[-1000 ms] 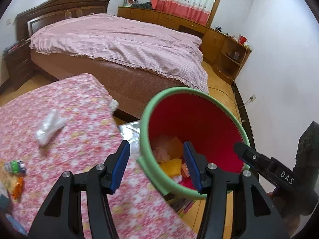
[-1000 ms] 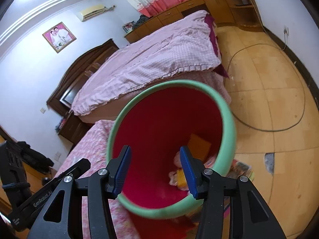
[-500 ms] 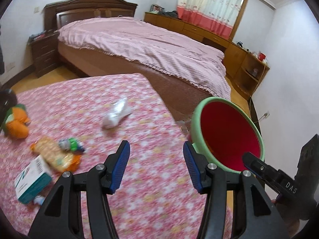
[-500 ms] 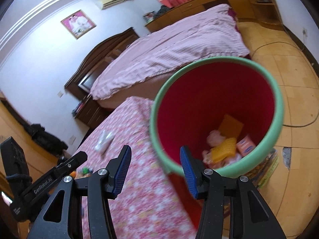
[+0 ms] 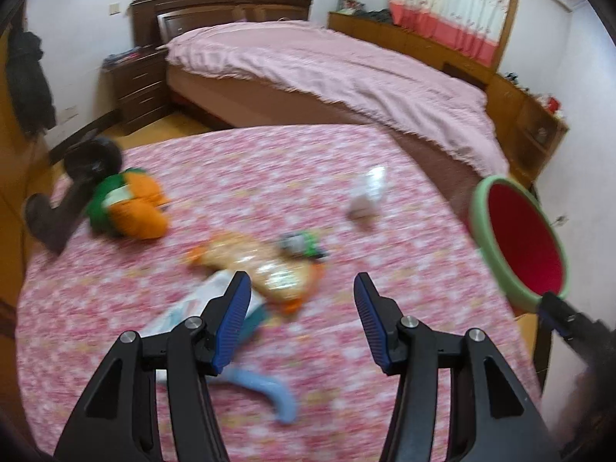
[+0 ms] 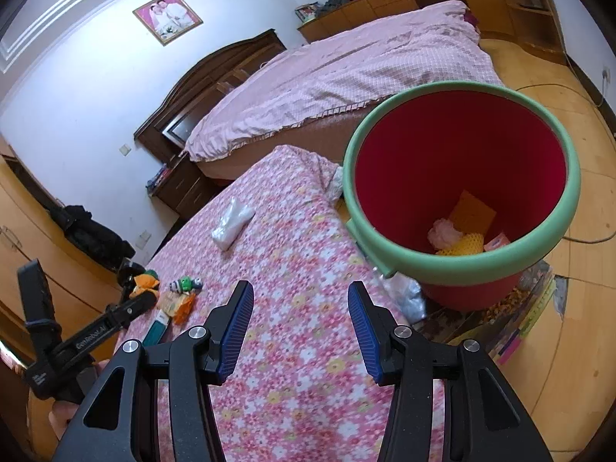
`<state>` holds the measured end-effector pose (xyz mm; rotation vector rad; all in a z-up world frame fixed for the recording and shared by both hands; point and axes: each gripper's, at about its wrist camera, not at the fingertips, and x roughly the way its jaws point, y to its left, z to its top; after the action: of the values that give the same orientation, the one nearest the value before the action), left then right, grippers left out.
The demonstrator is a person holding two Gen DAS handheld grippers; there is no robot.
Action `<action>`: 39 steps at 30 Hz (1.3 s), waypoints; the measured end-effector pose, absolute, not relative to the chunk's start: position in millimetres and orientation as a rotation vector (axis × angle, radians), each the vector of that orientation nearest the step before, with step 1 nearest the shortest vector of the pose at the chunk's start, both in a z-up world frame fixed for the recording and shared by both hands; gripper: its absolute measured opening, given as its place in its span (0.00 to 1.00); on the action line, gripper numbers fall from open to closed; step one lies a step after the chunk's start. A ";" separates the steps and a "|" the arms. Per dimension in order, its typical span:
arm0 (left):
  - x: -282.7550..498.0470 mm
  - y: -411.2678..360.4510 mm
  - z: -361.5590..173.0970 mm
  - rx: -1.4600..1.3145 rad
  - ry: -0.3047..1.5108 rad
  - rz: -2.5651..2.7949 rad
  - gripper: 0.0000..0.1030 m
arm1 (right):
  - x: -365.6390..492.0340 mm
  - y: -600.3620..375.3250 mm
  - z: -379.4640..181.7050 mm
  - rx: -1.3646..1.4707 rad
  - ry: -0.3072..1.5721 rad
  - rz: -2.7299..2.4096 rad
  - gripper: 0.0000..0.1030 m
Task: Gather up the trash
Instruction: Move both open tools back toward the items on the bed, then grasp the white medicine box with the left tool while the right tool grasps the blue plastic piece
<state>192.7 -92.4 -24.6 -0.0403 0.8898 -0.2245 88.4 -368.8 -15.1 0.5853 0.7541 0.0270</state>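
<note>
Left hand-held gripper [image 5: 302, 319] half open, empty; snack wrapper [image 5: 265, 269] lies just beyond it.

One red plastic bin with a green rim [image 6: 462, 177] stands beside one floral-clothed desk [image 6: 300, 269]. One crumpled white plastic wrapper [image 6: 232, 221], one orange stuffed toy [image 5: 131, 208] and one orange snack packet [image 5: 269, 269] lie there.

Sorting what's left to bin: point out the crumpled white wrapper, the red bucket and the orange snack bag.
crumpled white wrapper [image 6: 232, 223], right wrist view, its middle
red bucket [image 6: 458, 265], right wrist view, green rim
orange snack bag [image 5: 265, 269], left wrist view, its middle
</note>
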 end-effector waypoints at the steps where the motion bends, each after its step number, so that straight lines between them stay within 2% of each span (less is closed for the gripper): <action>1: 193.6 -85.2 -27.7 -0.027 0.900 -0.204 0.58 | 89.1 -366.1 -16.0 0.585 0.759 0.029 0.51; 11: 207.1 -47.2 -60.0 0.092 1.027 -0.129 0.61 | 100.1 -336.0 -29.2 0.567 0.836 0.042 0.51; 15: 211.9 -41.6 -66.5 0.115 1.018 -0.124 0.63 | 103.7 -324.8 -33.6 0.553 0.858 0.039 0.51; 24: 225.3 -7.8 -80.7 -0.017 1.058 -0.069 0.62 | 111.0 -303.6 -38.9 0.522 0.901 0.032 0.51; 27: 220.9 2.1 -79.9 -0.053 1.040 -0.067 0.62 | 113.9 -297.8 -40.2 0.510 0.909 0.035 0.51; 31: 210.0 14.4 -77.3 -0.114 1.005 -0.072 0.54 | 118.0 -288.1 -40.5 0.493 0.920 0.052 0.51; 39: 167.3 46.5 -56.9 -0.214 0.922 -0.023 0.54 | 124.0 -250.1 -39.2 0.424 0.939 0.142 0.51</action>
<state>167.3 46.5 -56.9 -0.2139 0.9220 -0.0232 124.0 -250.1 -39.2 0.4235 0.9393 0.1418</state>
